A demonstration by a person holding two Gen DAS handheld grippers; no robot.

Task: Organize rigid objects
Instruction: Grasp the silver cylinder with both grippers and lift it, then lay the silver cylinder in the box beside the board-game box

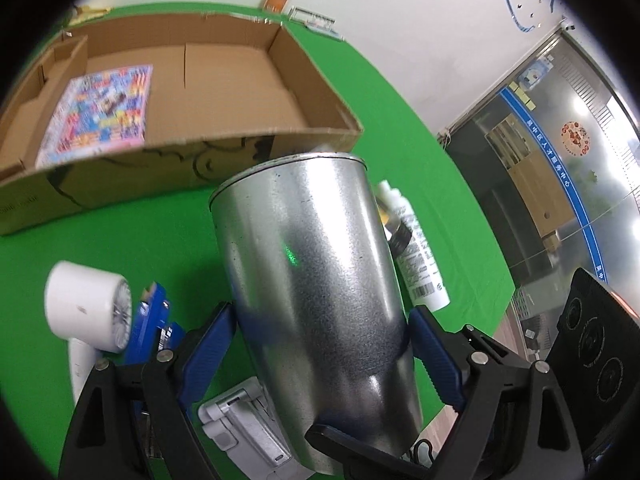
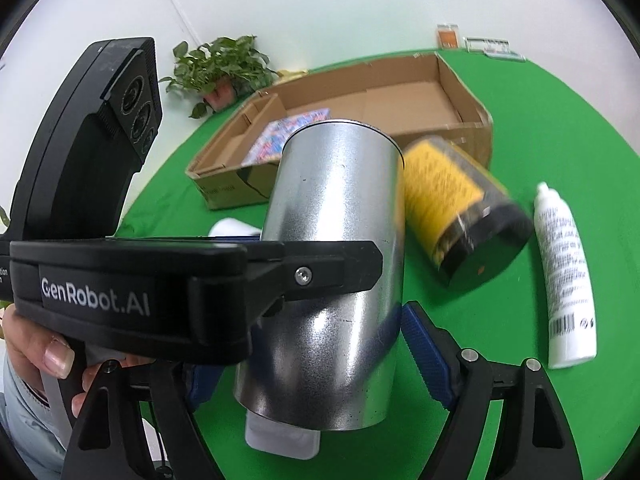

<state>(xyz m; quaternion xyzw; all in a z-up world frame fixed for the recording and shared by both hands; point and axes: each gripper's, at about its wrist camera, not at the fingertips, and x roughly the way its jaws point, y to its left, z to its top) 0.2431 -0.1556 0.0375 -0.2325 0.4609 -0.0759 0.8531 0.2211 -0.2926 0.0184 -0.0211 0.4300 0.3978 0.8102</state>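
Note:
A silver metal tumbler (image 1: pixel 316 280) is held tilted above the green table by my left gripper (image 1: pixel 320 340), whose blue pads press its sides. It also shows in the right wrist view (image 2: pixel 336 248), with the left gripper's black body (image 2: pixel 160 288) across it. My right gripper (image 2: pixel 304 356) stands open around the tumbler's lower part; its right pad (image 2: pixel 424 352) is apart from the metal. An open cardboard box (image 1: pixel 328 100) with a colourful booklet (image 1: pixel 100 108) inside lies behind.
A white tube (image 2: pixel 564 276), a yellow-labelled jar (image 2: pixel 452 204) on its side, a white hair dryer (image 1: pixel 88 312), a blue item (image 1: pixel 148 324) and a grey folded stand (image 1: pixel 244 424) lie on the green cloth (image 1: pixel 400 128). A potted plant (image 2: pixel 220 68) stands behind the box.

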